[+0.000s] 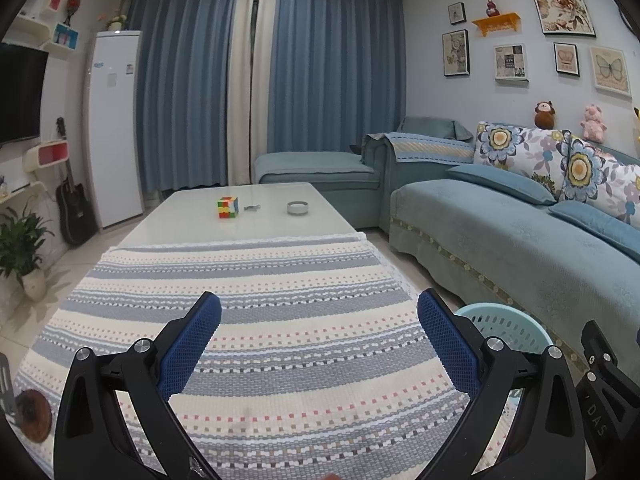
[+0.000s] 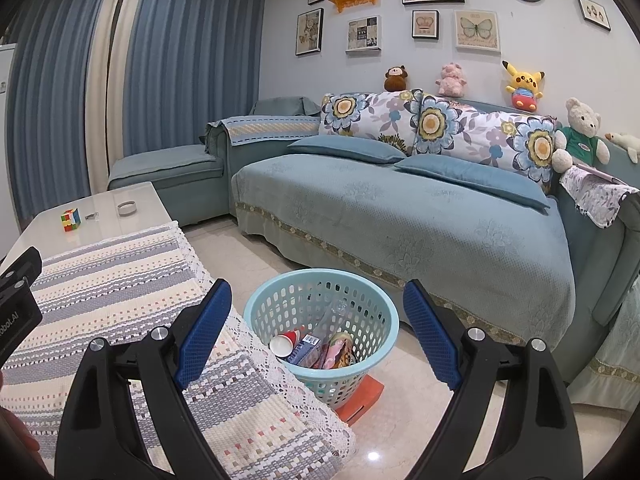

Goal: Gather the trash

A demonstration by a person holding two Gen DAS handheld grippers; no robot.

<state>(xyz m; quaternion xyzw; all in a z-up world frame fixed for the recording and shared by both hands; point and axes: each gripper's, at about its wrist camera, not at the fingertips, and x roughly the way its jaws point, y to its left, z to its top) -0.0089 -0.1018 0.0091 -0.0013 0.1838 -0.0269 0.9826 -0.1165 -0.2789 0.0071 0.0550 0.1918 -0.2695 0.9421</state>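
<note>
the light blue perforated wastebasket [image 2: 320,320] stands on the tiled floor just beside the corner of the coffee table [image 2: 100,216], between table and sofa [image 2: 400,220], likely so that scraps can be dropped straight off the table edge. it already holds the trash: a red and white paper cup [image 2: 286,342], a blue packet [image 2: 306,346], a pink wrapper [image 2: 338,350] and some clear plastic. an orange object [image 2: 362,396] lies under its base. the right gripper [image 2: 316,334] hovers above the basket with jaws spread wide, grasping nothing. the left gripper [image 1: 318,344] hangs over the striped tablecloth [image 1: 260,312], jaws likewise released and empty. the cloth looks bare of litter; farther back sit a rubik's cube [image 1: 228,207], a small metal item [image 1: 253,208] and a round white dish [image 1: 298,207], which seem to be belongings rather than rubbish. collection looks about done.
</note>
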